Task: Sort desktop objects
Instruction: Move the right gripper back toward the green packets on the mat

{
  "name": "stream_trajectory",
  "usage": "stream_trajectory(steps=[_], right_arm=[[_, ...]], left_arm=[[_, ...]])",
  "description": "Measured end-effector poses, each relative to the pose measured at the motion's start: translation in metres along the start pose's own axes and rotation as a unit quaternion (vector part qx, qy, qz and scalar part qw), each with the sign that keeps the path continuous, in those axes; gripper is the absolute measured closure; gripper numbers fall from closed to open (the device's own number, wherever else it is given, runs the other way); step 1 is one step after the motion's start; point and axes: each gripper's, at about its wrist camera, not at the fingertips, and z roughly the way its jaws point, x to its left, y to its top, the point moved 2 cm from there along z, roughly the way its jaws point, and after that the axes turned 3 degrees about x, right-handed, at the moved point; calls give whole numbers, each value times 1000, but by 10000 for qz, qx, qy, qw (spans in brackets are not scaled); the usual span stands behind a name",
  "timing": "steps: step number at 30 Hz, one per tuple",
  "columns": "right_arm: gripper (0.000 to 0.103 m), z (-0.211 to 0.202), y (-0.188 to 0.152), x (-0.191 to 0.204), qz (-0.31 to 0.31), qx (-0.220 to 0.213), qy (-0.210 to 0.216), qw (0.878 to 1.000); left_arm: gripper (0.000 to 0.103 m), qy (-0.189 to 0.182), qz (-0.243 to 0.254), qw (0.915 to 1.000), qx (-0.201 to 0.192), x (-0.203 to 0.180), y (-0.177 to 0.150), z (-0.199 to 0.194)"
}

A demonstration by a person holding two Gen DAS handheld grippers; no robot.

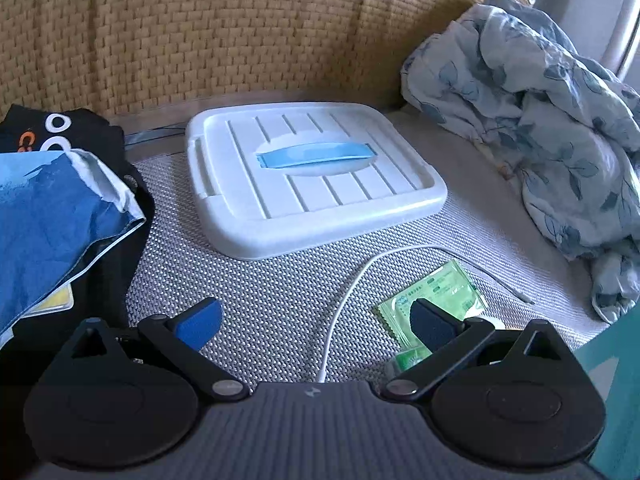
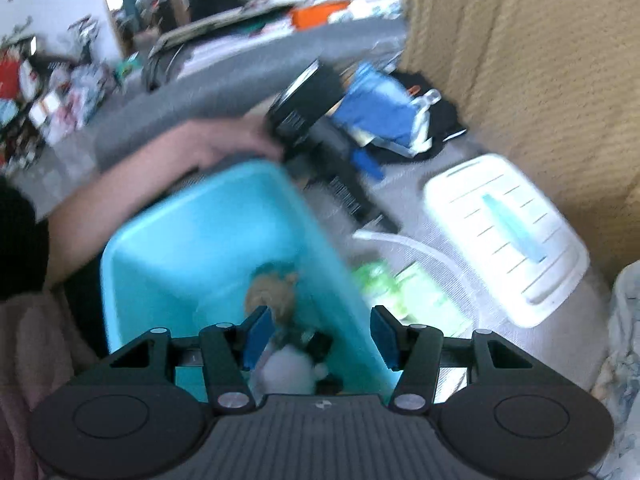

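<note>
My left gripper [image 1: 316,326] is open and empty, low over the grey woven mat [image 1: 280,288]. A green sachet [image 1: 440,300] lies under its right finger, and a white cable [image 1: 344,300] runs between the fingers. A white box lid [image 1: 312,176] with a blue handle lies ahead. My right gripper [image 2: 320,336] is open above a turquoise bin [image 2: 200,240] that holds a brown fuzzy thing [image 2: 272,292] and a white thing [image 2: 288,368]. The right view is blurred. The lid [image 2: 504,236] and green sachets [image 2: 400,284] show beside the bin.
A blue bag [image 1: 52,216] on black cloth [image 1: 80,128] lies at the left. A floral blanket [image 1: 540,120] is heaped at the right. A tan woven backrest [image 1: 240,32] stands behind. The bin's corner [image 1: 616,380] shows at bottom right. A bare arm [image 2: 140,176] holds the left gripper.
</note>
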Motion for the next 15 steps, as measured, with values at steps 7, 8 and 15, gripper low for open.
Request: stream_trajectory(steps=[7, 8, 15], right_arm=[[44, -2, 18, -33, 409, -405, -75, 9983], [44, 2, 21, -41, 476, -446, -52, 9979], [44, 35, 38, -98, 944, -727, 108, 9928]], left_arm=[[0, -215, 204, 9996, -22, -2, -1, -2], [0, -238, 211, 9995, -22, -2, 0, -2], [0, -531, 507, 9973, 79, -8, -3, 3]])
